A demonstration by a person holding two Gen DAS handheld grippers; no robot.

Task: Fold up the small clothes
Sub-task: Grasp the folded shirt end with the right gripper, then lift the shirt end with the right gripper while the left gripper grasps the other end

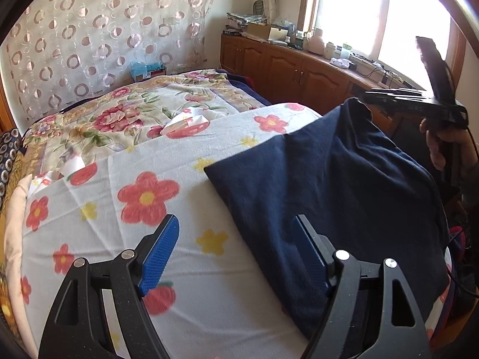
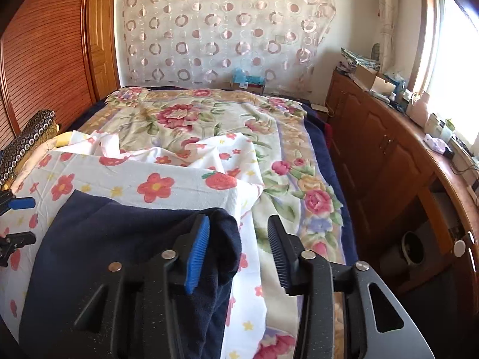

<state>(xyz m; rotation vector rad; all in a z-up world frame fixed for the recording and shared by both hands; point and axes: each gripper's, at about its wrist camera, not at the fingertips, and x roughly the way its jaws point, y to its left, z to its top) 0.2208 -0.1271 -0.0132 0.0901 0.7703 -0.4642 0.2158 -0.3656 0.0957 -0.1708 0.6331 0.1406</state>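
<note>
A dark navy garment (image 1: 344,185) lies on a white cloth with red and yellow flowers (image 1: 143,197) spread over the bed. My left gripper (image 1: 236,224) is open just above the garment's near left edge, with one finger (image 1: 308,239) over the navy fabric and the other over the white cloth. My right gripper (image 2: 238,230) is open at the garment's right corner (image 2: 224,239), which bulges up between its fingers. The garment shows folded in the right wrist view (image 2: 119,239). The right gripper body shows at the right of the left wrist view (image 1: 413,101).
A floral quilt (image 2: 194,119) covers the far bed. A wooden cabinet (image 2: 383,155) with clutter runs along the right under the window. A wooden headboard (image 2: 45,68) and dark patterned pillows (image 2: 27,143) are at the left. A circle-patterned curtain (image 2: 224,30) hangs behind.
</note>
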